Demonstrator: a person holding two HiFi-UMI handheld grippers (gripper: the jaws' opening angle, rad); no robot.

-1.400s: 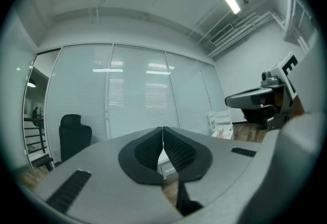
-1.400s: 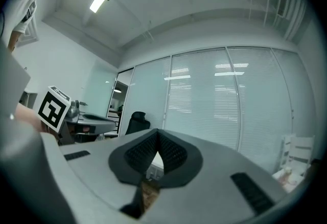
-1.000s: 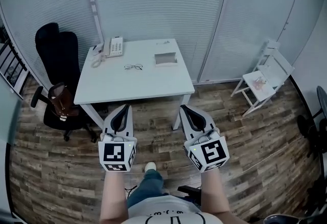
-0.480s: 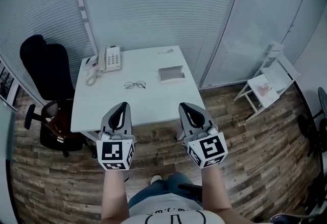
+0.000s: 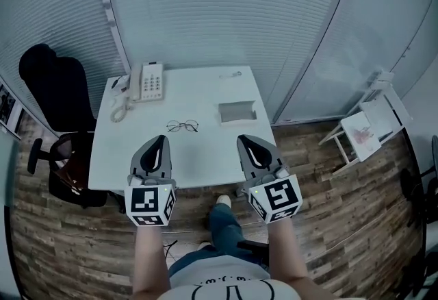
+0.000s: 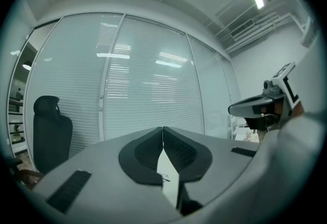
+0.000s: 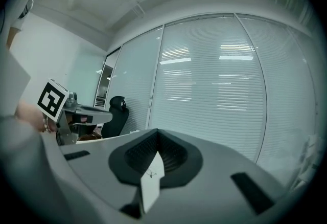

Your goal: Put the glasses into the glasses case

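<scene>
Left gripper [image 5: 159, 140] and right gripper [image 5: 245, 140], fingers clenched empty at counter [image 5: 205, 158] edge; likely needed opening before glasses [image 5: 183, 127], glasses case [image 5: 237, 111] nearby.

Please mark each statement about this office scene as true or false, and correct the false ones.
1. The thin wire-framed glasses lie on the white table, outside the grey rectangular glasses case. True.
2. In the head view, the case lies to the left of the glasses. False: it lies to their right.
3. The left gripper holds the glasses. False: its jaws are together with nothing between them.
4. The white desk telephone stands near the table's far left corner. True.
5. The right gripper has its jaws wide apart. False: they are together and empty.
6. A black office chair stands left of the table. True.
</scene>
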